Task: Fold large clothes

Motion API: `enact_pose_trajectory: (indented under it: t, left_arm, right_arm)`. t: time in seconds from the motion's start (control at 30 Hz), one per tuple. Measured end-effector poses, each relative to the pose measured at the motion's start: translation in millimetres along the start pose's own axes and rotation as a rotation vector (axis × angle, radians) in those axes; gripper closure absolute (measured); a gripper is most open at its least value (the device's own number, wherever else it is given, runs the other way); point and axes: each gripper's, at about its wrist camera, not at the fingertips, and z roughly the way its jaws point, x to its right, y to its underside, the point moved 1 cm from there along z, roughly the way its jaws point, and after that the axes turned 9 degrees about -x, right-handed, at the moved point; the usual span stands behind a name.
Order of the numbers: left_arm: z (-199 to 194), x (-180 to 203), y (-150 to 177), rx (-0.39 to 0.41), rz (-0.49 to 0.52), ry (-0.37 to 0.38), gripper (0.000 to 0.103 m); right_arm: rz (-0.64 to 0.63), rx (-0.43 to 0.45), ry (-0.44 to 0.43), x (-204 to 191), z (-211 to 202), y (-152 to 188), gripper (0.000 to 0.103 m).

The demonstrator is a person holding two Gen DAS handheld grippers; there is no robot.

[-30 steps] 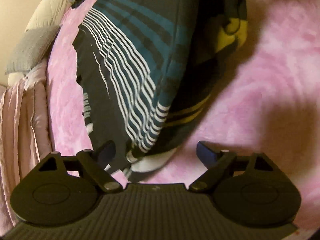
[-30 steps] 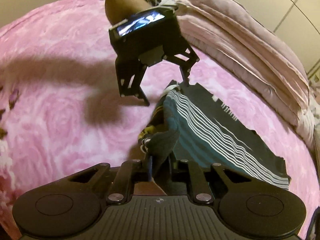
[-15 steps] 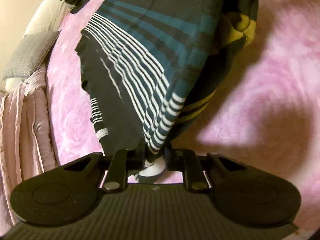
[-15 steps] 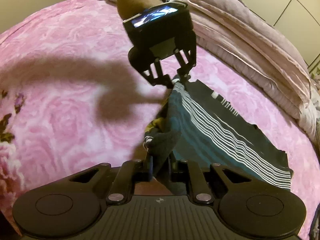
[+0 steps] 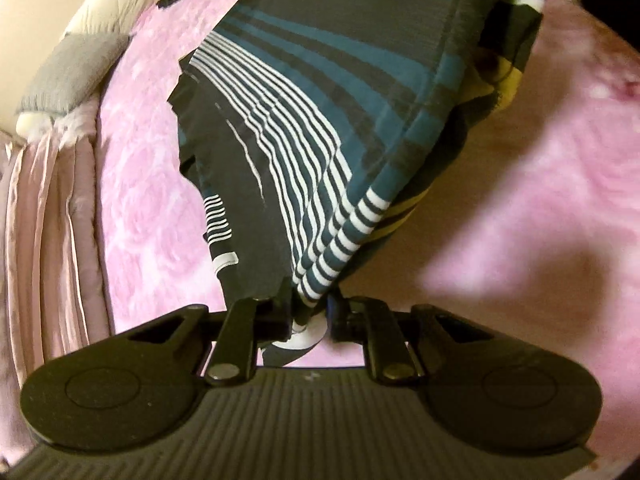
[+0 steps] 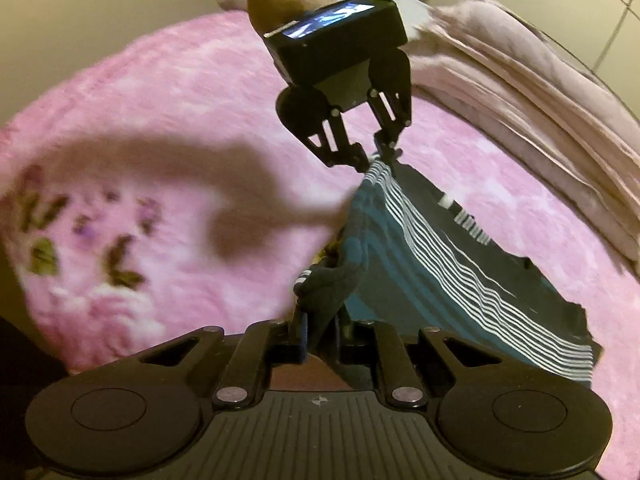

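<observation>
**Both grippers pinch the striped garment**

Your left gripper (image 5: pixel 308 314) is clamped on a white-striped corner of the striped garment (image 5: pixel 340 112). Your right gripper (image 6: pixel 322 334) is closed on a dark bunched fold of it. The cloth sags between the two, its far part resting on the pink blanket (image 6: pixel 168 120). A folded mauve quilt (image 6: pixel 540 120) lies along the bed's edge.

1 striped garment (image 5: pixel 328 92), 2 grippers (image 5: pixel 310 316) (image 6: pixel 322 340), 1 pink blanket (image 5: pixel 540 184).
</observation>
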Motion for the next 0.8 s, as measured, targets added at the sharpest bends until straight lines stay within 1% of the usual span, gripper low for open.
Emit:
enact_pose_trajectory:
  t: [0.1,0.17,0.23,0.37,0.47,0.5,0.6,0.67,0.73,0.8]
  left_arm:
    - [-22,13,9,-0.055,-0.005,0.044,0.091]
    - [-32,8,7,-0.079,0.001,0.067,0.091]
    - [-41,-6,-2,-0.091,0.008,0.079,0.091]
    - [-57,-62,-37,-0.105,0.024,0.092,0.091]
    - [-58,-115,-78,-0.114,0.060,0.116,0.091]
    - [-56,-135,-97,-0.114,0.070,0.128,0.091]
    - [-41,-178,-147,-0.110,0.133,0.134,0.091]
    - [-24,-203,-184,-0.105,0.170,0.149,0.091]
    - [-2,-219,-220,-0.109,0.206,0.171,0.091]
    - [29,-232,-255,-0.120,0.241,0.212,0.091]
  right_arm:
    - [-0.006,0.036,-0.075,-18,-9,-7,0.095]
    - [0.025,0.057,-0.109,-17,-16,-9,0.096]
    - [0.103,0.078,-0.122,-1,-26,-9,0.096]
    - [0.266,0.138,-0.114,42,-57,-1,0.096]
    - [0.414,0.191,-0.096,82,-80,14,0.096]
    - [0.464,0.205,-0.091,94,-85,20,0.096]
    - [0.630,0.252,-0.076,133,-98,45,0.096]
    - [0.725,0.276,-0.068,159,-100,67,0.096]
    - [0.817,0.296,-0.077,185,-97,89,0.096]
    - [0.920,0.307,-0.095,210,-88,113,0.096]
